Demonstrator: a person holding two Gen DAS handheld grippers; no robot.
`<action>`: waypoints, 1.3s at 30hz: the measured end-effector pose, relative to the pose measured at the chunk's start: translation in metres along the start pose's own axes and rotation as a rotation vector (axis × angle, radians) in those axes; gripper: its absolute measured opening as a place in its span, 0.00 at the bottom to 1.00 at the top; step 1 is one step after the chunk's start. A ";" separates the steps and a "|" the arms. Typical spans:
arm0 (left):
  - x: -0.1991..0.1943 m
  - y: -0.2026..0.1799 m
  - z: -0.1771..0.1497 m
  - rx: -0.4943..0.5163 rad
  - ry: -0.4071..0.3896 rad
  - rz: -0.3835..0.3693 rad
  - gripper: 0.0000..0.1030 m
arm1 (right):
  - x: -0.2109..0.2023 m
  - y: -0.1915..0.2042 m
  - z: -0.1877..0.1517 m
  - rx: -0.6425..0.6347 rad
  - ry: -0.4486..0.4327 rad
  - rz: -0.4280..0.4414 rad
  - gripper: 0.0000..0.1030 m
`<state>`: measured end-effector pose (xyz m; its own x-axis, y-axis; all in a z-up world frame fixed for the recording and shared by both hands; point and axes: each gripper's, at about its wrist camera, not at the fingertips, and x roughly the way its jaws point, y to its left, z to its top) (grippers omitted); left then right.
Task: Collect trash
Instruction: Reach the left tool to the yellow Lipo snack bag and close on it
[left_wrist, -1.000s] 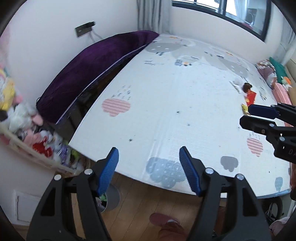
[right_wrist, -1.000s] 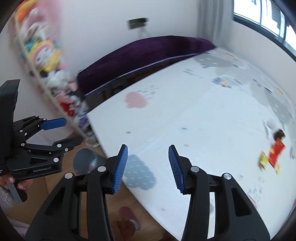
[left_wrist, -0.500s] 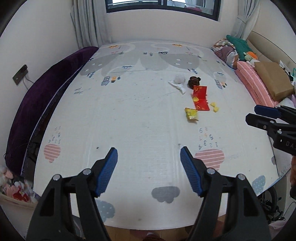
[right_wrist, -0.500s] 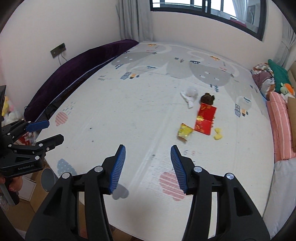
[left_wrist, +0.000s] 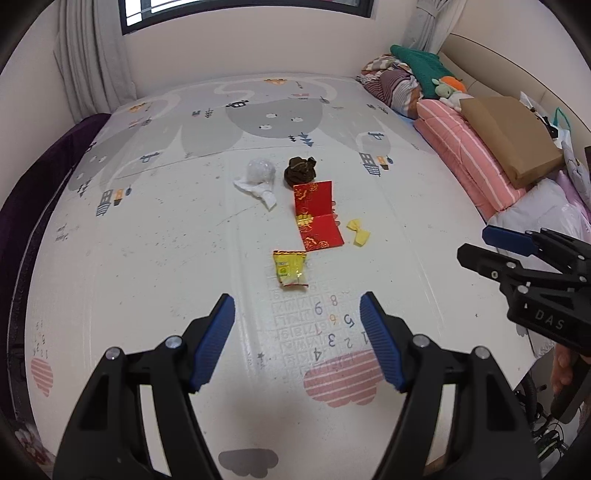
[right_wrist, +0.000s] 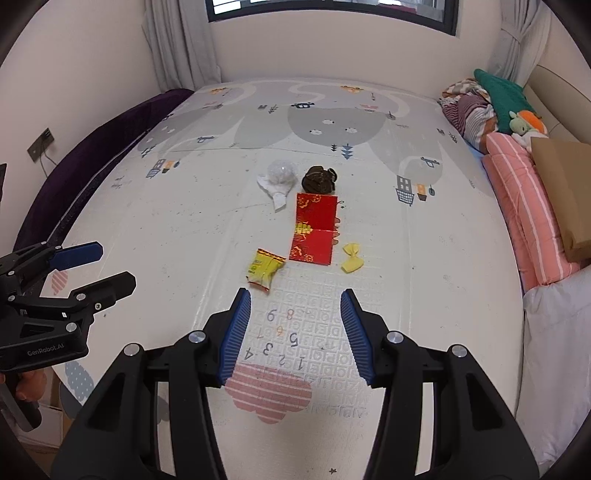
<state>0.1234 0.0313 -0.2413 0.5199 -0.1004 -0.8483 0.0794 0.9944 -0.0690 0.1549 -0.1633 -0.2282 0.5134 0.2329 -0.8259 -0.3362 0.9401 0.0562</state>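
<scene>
While both tools hang over the near edge of the play mat (left_wrist: 155, 229), the left gripper (left_wrist: 297, 332) has its jaws spread wide and empty, and the right gripper (right_wrist: 293, 328) is parted too, nothing between them. Trash sits mid-mat at twelve o'clock: yellow snack packet (right_wrist: 265, 271) nearest, red envelope (right_wrist: 314, 229) behind, yellow wrapper (right_wrist: 351, 258) at one o'clock, white tissue (right_wrist: 279, 181) and brown wad (right_wrist: 319, 179) farthest.

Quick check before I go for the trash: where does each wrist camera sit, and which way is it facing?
Left wrist: on the left gripper, angled down over the play mat; right gripper at its right edge.
Right wrist: on the right gripper, same heading; left gripper and a hand at left.
Shared: yellow snack packet, red envelope.
</scene>
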 end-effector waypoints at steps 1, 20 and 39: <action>0.012 -0.001 0.005 0.005 0.012 -0.005 0.68 | 0.009 -0.006 0.003 0.012 0.005 -0.008 0.48; 0.209 -0.008 0.021 -0.058 0.127 0.032 0.68 | 0.203 -0.085 0.022 -0.020 0.070 0.001 0.48; 0.307 0.001 0.003 -0.088 0.172 0.114 0.68 | 0.312 -0.109 0.010 -0.095 0.106 0.070 0.48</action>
<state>0.2858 0.0012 -0.5004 0.3679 0.0121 -0.9298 -0.0500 0.9987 -0.0068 0.3596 -0.1910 -0.4870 0.4012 0.2645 -0.8770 -0.4441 0.8935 0.0663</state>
